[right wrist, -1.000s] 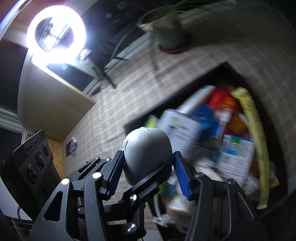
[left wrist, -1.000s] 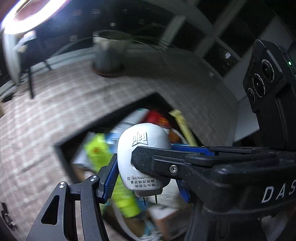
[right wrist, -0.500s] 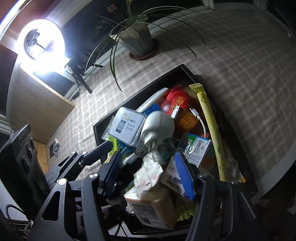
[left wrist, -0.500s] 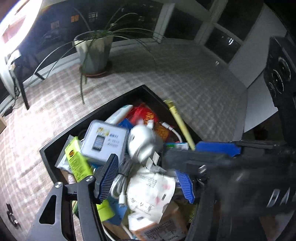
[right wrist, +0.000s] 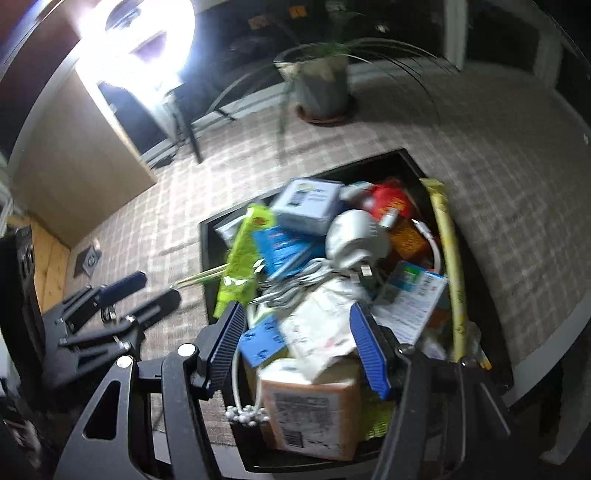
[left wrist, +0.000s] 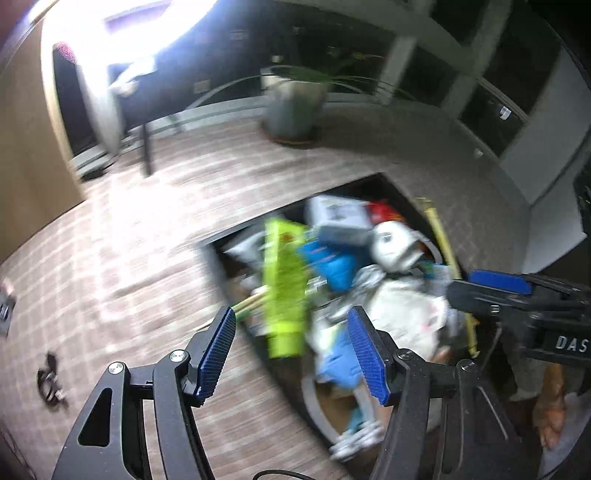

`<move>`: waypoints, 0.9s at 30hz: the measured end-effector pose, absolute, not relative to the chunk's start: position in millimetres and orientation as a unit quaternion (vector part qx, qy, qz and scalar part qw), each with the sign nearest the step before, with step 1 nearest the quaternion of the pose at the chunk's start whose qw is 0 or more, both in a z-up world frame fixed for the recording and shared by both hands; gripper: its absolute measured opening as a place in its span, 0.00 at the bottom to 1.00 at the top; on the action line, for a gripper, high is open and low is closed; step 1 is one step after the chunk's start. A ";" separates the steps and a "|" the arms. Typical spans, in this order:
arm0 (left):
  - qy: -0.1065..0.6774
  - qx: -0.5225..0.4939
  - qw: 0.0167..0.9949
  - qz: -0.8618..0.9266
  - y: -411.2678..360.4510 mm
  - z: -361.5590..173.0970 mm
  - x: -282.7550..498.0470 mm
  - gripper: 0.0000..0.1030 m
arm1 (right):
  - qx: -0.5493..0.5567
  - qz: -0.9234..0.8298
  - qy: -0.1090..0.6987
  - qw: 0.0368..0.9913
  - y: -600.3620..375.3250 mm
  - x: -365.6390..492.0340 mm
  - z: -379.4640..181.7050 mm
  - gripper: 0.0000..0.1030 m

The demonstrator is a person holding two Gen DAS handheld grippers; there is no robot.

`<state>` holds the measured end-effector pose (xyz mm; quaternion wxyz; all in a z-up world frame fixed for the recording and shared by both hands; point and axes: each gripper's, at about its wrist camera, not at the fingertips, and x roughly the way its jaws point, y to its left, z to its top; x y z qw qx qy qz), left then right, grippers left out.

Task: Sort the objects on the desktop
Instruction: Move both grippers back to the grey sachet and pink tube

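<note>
A black tray (right wrist: 207,243) on the checked tablecloth is piled with desk items. A grey plug adapter (right wrist: 352,236) lies on top of the pile, also in the left wrist view (left wrist: 393,245). My right gripper (right wrist: 299,347) is open and empty above the near end of the tray. My left gripper (left wrist: 291,350) is open and empty over the tray's left edge; it also shows in the right wrist view (right wrist: 142,293) to the left of the tray. A lime green package (left wrist: 286,280) and a small white box (right wrist: 308,201) lie in the pile.
A potted plant (right wrist: 319,86) stands on the table behind the tray. A long yellow strip (right wrist: 448,258) lies along the tray's right side. A small dark object (left wrist: 50,380) lies on the cloth at the left. A ring light (right wrist: 144,33) glares at the back left.
The grey adapter, held between the grippers a second ago, now lies on the pile in the tray. Both grippers have drawn back; the left one has swung left.
</note>
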<state>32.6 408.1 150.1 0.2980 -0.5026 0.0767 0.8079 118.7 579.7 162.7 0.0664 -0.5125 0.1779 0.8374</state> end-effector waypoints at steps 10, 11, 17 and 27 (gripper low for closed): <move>0.063 -0.515 0.191 0.833 260.1 122.8 22.3 0.65 | -0.500 0.861 0.085 0.040 470.5 101.6 145.9 0.57; 0.061 -0.517 0.177 0.835 241.7 118.5 21.4 0.65 | -0.492 0.866 0.072 0.042 459.0 99.5 144.7 0.57; 0.045 -0.535 0.117 0.835 153.0 95.0 14.3 0.65 | -0.473 0.880 -0.005 0.039 390.1 80.2 135.7 0.57; 0.017 -0.546 0.085 0.833 53.4 65.2 -5.4 0.65 | -0.533 0.845 -0.013 -0.033 285.0 29.4 95.5 0.57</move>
